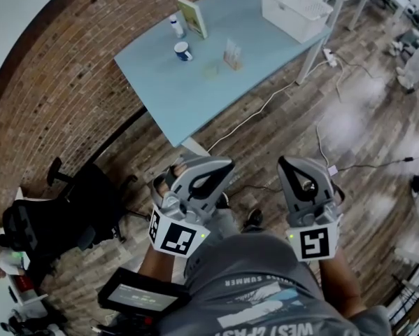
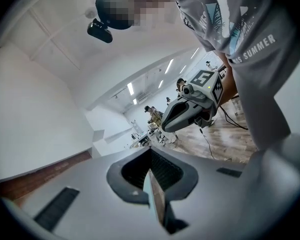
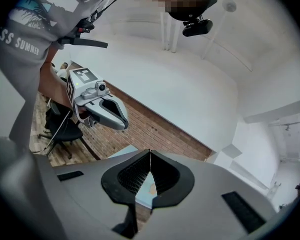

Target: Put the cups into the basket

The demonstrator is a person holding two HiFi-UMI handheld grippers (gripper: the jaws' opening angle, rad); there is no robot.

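1. You're standing back on the wood floor, well apart from the light blue table (image 1: 195,96). Nothing in the job is done yet.
2. Your left gripper (image 1: 219,168) is held in close to your body. Its own view shows the jaws pressed together tip to tip with nothing between them.
3. It's the same on the other side. Your right gripper (image 1: 287,165) has its jaws closed flat against each other and carries nothing.
4. The blue-and-white cup (image 1: 183,51) stands upright on the table, near the small bottle (image 1: 175,25) and the upright box (image 1: 193,17).
5. A clear cup (image 1: 232,56) stands a little to its right. There may be another faint clear one just beside it, but that's too small to call.
6. The white basket (image 1: 282,14) sits at the far right end of the same table, well apart from the cups. From here no cup shows inside it.
7. My read is that the whole task lies ahead. You have to close in on the table, open a gripper, take a cup, carry it across to the basket, and repeat for each one.
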